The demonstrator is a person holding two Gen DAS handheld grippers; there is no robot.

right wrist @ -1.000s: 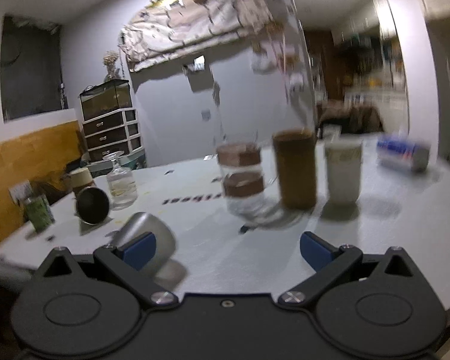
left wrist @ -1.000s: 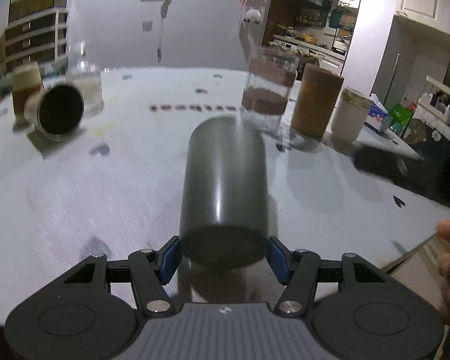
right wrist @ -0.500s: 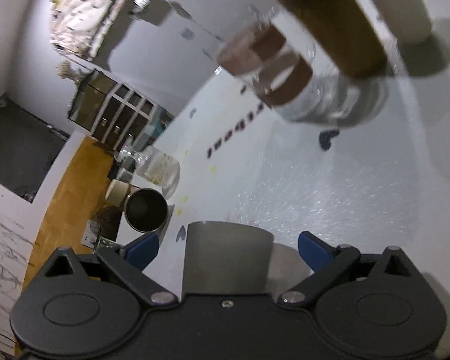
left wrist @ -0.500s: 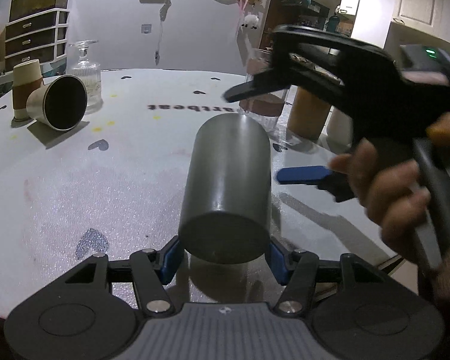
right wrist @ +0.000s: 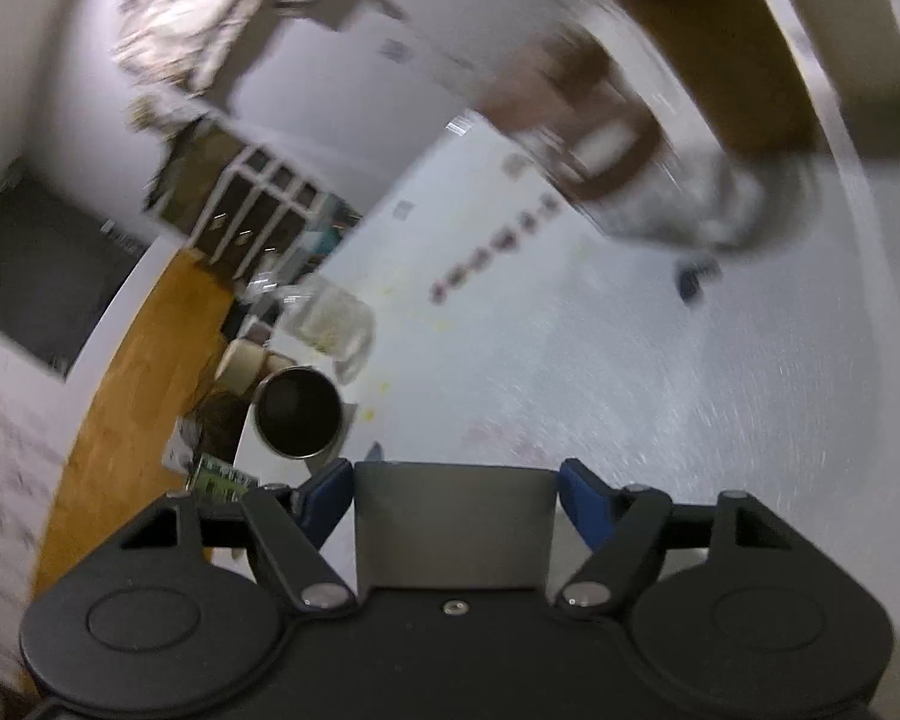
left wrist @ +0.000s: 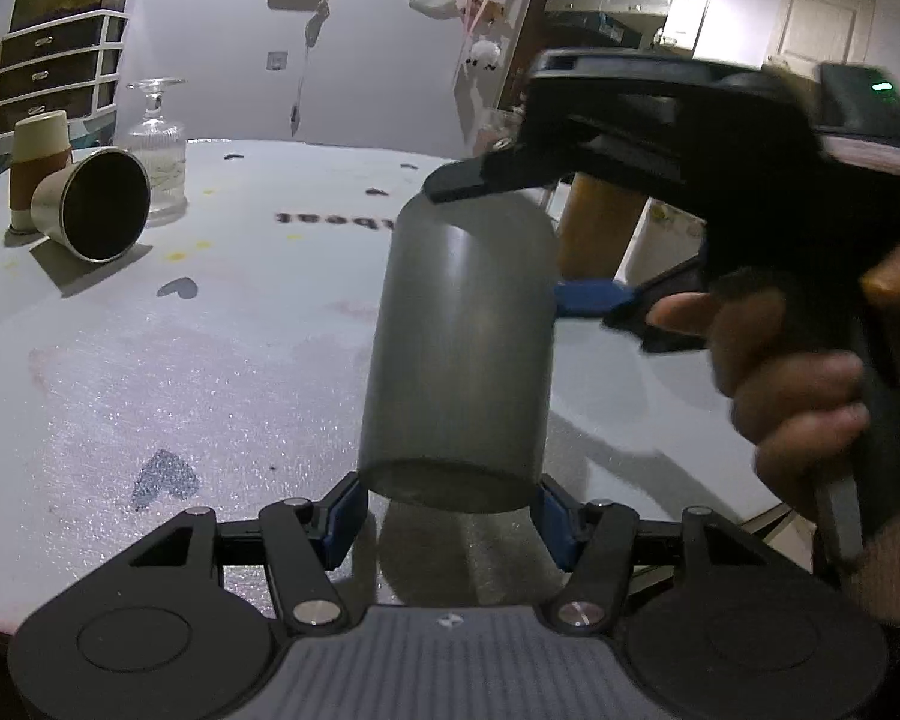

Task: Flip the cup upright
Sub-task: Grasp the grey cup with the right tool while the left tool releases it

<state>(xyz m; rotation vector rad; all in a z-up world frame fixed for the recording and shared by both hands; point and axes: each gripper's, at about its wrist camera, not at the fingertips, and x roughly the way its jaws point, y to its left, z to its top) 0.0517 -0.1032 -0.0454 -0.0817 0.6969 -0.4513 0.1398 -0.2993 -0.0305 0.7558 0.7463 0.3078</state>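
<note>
1. Your left gripper [left wrist: 450, 507] is clenched on the grey cup [left wrist: 459, 354]: its blue pads [left wrist: 345, 513] press against the sides of the closed bottom end, which faces the left wrist camera.
2. That cup stretches away from the left gripper toward the middle of the table [left wrist: 180, 372], lifted off the surface, with its shadow lying on the tabletop under it.
3. Your right gripper [right wrist: 456, 504] comes in from the right side at the cup's far end. In the left wrist view one black finger [left wrist: 480, 177] lies over the top of that end and a blue pad [left wrist: 594, 299] touches its right side.
4. In the right wrist view the cup [right wrist: 455, 525] fills the gap between the two blue pads [right wrist: 585, 507], which sit against its sides; the right claw looks closed on it, though motion blur softens the contact.
5. Your right hand [left wrist: 810, 378] wraps the black handle at the right edge of the left wrist view.
6. A second metal cup [left wrist: 93, 207] lies on its side near the table's far-left edge, its dark mouth facing the camera.
7. Just behind it stands a brown paper cup [left wrist: 37, 171], and beside that a glass decanter [left wrist: 153, 150].
8. Behind the right gripper, near the far-right edge, a tall brown tumbler [left wrist: 594, 234] stands upright.
</note>
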